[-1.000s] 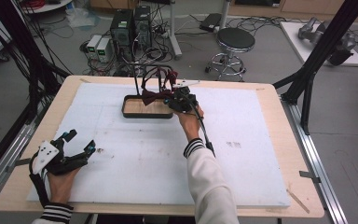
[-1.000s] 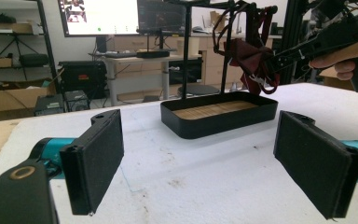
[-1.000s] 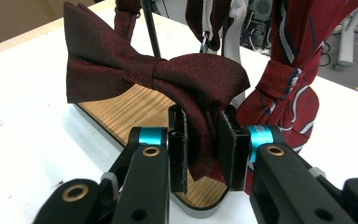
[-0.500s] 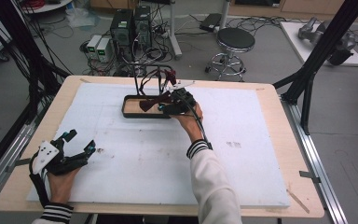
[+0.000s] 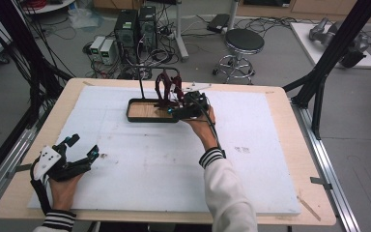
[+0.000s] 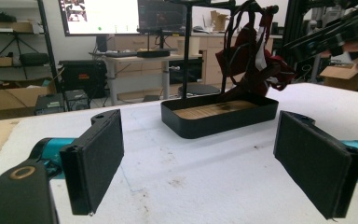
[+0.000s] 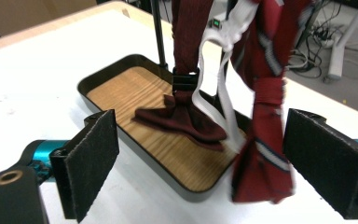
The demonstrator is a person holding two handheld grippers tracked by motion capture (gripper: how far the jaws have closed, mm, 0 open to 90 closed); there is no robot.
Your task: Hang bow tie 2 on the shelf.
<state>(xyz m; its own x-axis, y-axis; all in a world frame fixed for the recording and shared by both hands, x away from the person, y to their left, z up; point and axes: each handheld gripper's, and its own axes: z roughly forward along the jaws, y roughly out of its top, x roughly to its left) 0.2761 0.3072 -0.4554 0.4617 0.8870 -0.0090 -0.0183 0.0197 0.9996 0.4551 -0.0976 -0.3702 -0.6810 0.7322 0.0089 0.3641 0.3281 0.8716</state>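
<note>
The right gripper (image 7: 205,172) has just been opening its jaws, and in the right gripper view they now stand wide, with the striped red bow tie (image 7: 261,154) hanging loose in the gap between them, nearer the right-hand pad (image 7: 326,163), which it does not seem to touch. This reads as a release: a second ago the same gripper sat a little farther right of the stand (image 5: 147,82), and it has since crept in over the near end of the black tray (image 5: 135,116) and let go. The tie now hangs by its own white strap (image 7: 214,84) from the stand's top bar, beside a plain dark red bow tie (image 7: 182,119) whose bow rests on the tray's wooden floor just ahead of the left-hand pad. So the hanging step looks done, and the gripper can probably back straight out. The left gripper (image 5: 77,152) idles near the table's near edge, jaws wide and empty, the tray well ahead of it.
</note>
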